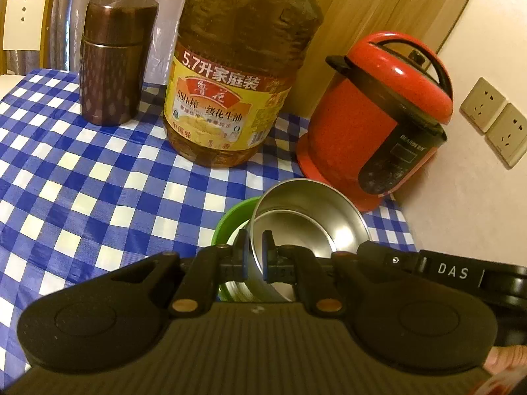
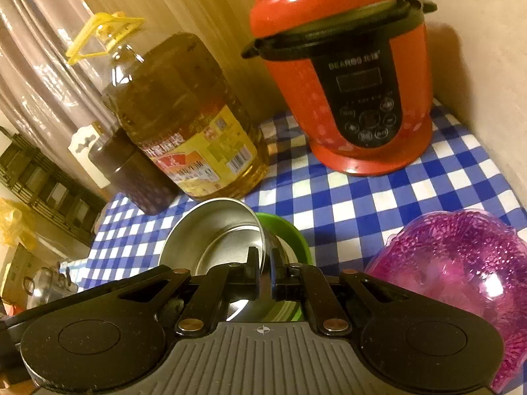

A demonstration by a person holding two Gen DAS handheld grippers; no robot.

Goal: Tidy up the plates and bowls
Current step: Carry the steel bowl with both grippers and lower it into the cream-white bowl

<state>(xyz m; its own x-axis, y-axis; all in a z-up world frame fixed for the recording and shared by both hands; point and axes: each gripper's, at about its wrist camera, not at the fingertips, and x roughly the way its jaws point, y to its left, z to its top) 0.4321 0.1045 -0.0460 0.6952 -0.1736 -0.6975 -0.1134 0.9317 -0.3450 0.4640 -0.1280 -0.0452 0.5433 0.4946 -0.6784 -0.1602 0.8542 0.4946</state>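
A steel bowl (image 1: pixel 306 220) sits tilted in a green bowl (image 1: pixel 230 220) with a white inside, on the blue checked tablecloth. My left gripper (image 1: pixel 254 256) is shut on the steel bowl's near-left rim, one finger inside and one outside. In the right wrist view my right gripper (image 2: pixel 265 273) is shut on the steel bowl's (image 2: pixel 210 233) right rim, with the green bowl (image 2: pixel 290 237) under and behind it. A purple patterned glass bowl (image 2: pixel 454 276) stands to the right of my right gripper.
A large oil bottle (image 1: pixel 237 75), a brown canister (image 1: pixel 115 62) and a red rice cooker (image 1: pixel 378 121) stand behind the bowls. A wall with sockets (image 1: pixel 494 121) is at the right. A chair (image 1: pixel 26 13) stands beyond the table's far left.
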